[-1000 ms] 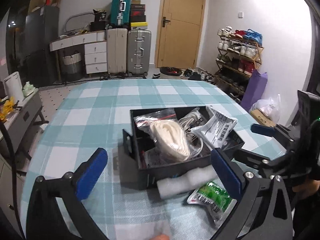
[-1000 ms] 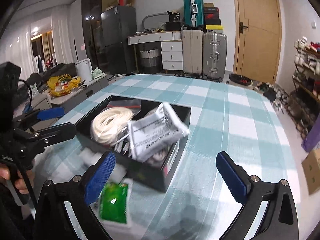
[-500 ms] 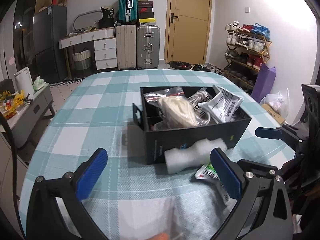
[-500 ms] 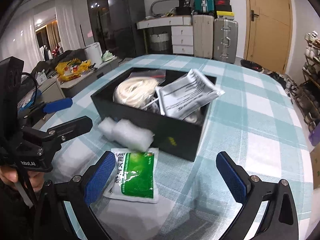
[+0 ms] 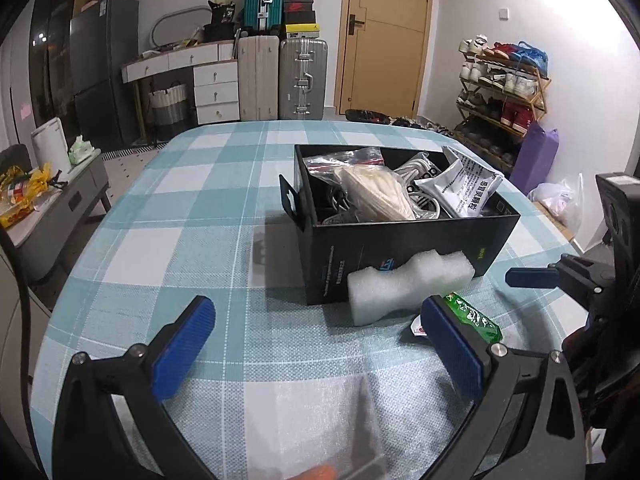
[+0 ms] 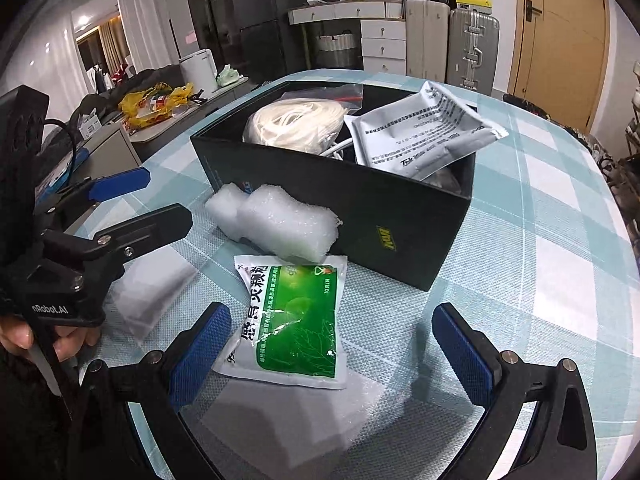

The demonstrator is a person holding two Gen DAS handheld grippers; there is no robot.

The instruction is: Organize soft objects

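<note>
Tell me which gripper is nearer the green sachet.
Right. The right gripper is open with the green sachet lying between its fingers. The left gripper is open beside it, the sachet just outside its right finger.

A white notched foam block [image 6: 276, 226] leans against the black cardboard box [image 6: 360, 204], with a green-and-white sachet [image 6: 294, 324] flat just beside it.
</note>
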